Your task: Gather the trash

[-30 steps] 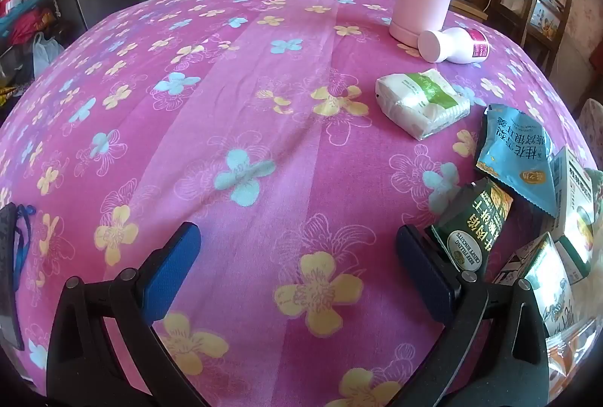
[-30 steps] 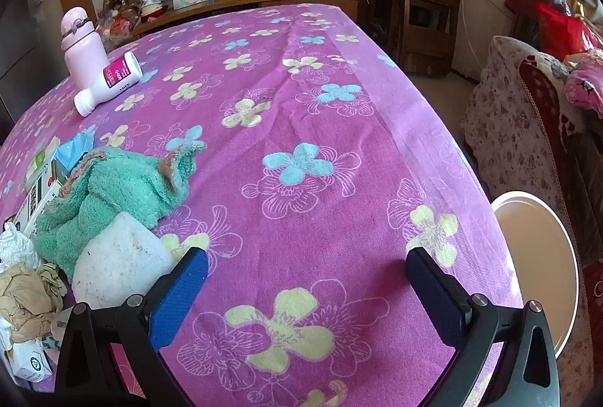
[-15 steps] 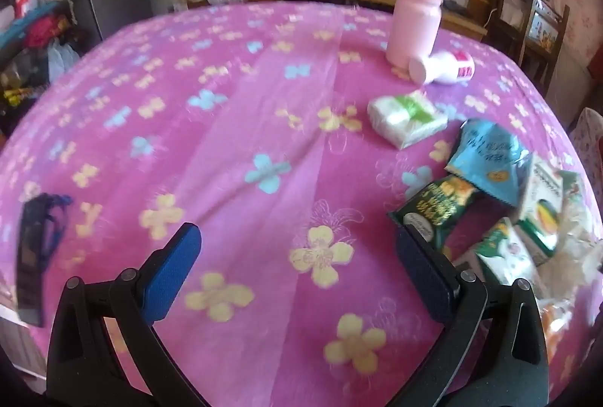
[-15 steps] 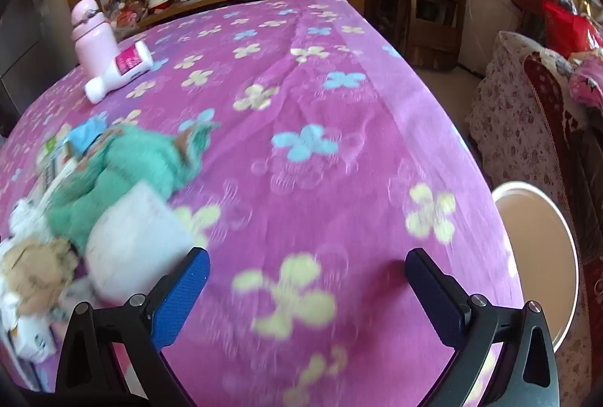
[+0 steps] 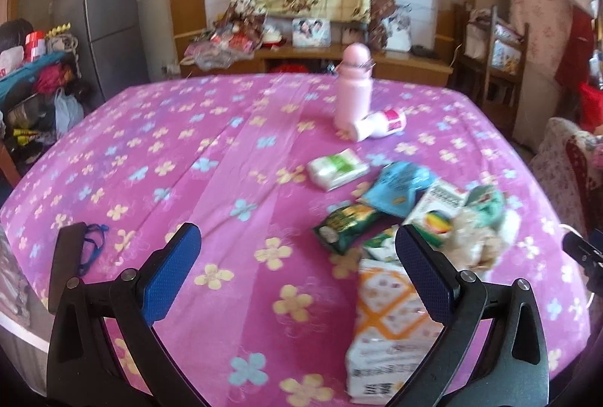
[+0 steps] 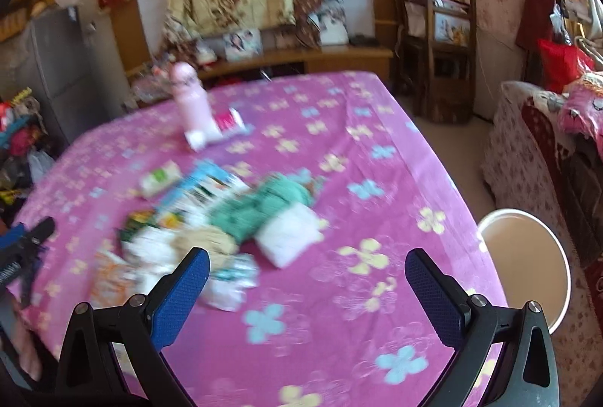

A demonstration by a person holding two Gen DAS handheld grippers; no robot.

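A heap of trash lies on the pink flowered tablecloth (image 5: 226, 150): a green snack packet (image 5: 345, 226), a blue packet (image 5: 399, 186), a white-and-green carton (image 5: 437, 214), an orange-patterned pack (image 5: 388, 324), a tissue pack (image 5: 337, 167) and a green cloth (image 6: 260, 207) with a white pad (image 6: 290, 237). My left gripper (image 5: 297, 273) is open and empty above the table, left of the heap. My right gripper (image 6: 307, 292) is open and empty above the table, right of the heap. A round bin (image 6: 525, 256) stands on the floor by the table's right edge.
A pink bottle (image 5: 354, 86) stands at the back with a white bottle (image 5: 380, 124) lying beside it. A dark flat object with a blue cord (image 5: 69, 256) lies at the table's left edge. A sofa (image 6: 546, 150), chairs and a sideboard surround the table.
Both grippers have lifted and pulled back from the table, so more of the table and room shows. Both stay open and empty. The trash has not moved.
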